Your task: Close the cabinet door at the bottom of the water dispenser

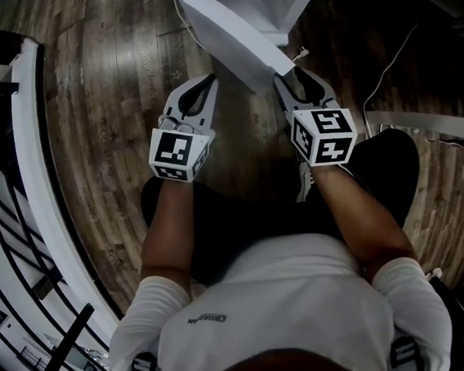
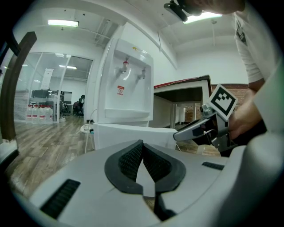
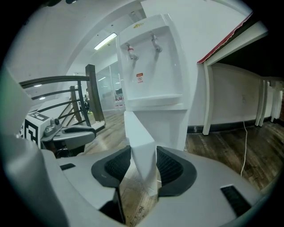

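The white water dispenser (image 1: 251, 0) (image 2: 128, 84) (image 3: 155, 66) stands on the wood floor ahead of me. Its bottom cabinet door (image 1: 233, 32) (image 3: 140, 137) hangs open, swung out towards me. My right gripper (image 1: 294, 73) (image 3: 143, 153) has the door's free edge between its two pads and is shut on it. To the left of the door, my left gripper (image 1: 207, 80) (image 2: 142, 144) hovers over the floor, jaws shut and empty. The left gripper view shows the door (image 2: 133, 135) side-on, with the right gripper (image 2: 186, 132) at its end.
A dark-and-white railing (image 1: 29, 168) runs along the left. A thin white cable (image 1: 380, 72) lies on the floor at the right, near a white table with a red edge (image 3: 222, 57). My knees in dark trousers (image 1: 390, 163) are just behind the grippers.
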Motion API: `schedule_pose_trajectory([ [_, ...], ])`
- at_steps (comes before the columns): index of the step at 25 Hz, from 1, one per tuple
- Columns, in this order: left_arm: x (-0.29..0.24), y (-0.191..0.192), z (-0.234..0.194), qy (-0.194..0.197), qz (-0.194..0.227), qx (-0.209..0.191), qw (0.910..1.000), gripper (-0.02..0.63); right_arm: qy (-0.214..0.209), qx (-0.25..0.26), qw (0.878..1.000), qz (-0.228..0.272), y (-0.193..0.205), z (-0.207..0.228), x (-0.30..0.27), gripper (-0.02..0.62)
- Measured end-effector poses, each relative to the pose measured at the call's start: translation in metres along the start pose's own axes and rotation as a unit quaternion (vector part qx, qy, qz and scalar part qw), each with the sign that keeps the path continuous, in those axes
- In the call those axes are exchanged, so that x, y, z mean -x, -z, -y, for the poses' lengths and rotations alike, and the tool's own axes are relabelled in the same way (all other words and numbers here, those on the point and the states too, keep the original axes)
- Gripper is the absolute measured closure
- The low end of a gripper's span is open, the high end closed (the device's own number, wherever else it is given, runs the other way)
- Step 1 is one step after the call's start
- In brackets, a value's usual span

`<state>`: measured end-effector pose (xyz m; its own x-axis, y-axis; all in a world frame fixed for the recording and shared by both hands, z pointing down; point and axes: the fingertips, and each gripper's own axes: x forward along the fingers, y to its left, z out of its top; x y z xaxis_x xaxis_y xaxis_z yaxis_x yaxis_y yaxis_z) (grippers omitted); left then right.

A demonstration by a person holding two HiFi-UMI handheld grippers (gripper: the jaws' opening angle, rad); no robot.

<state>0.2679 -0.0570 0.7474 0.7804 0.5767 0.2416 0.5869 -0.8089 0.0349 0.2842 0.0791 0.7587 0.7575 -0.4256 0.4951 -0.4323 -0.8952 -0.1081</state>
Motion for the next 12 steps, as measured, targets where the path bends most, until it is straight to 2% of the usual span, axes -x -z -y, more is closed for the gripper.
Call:
schedule_pose_trajectory([
  [5,-0.002,-0.003,0.001,0.002,0.002,-0.001,1.0,0.611,0.022,-0.002,1.0,0.004,-0.007,0.018,-0.003,0.412],
  [8,-0.003,-0.003,0.0,0.0,0.001,0.0,1.0,0.611,0.034,0.006,0.999,0.01,-0.011,0.026,-0.006,0.453],
  [12,-0.006,-0.002,0.0,0.0,0.001,0.002,1.0,0.611,0.041,0.017,0.999,0.014,-0.016,0.04,-0.012,0.453],
])
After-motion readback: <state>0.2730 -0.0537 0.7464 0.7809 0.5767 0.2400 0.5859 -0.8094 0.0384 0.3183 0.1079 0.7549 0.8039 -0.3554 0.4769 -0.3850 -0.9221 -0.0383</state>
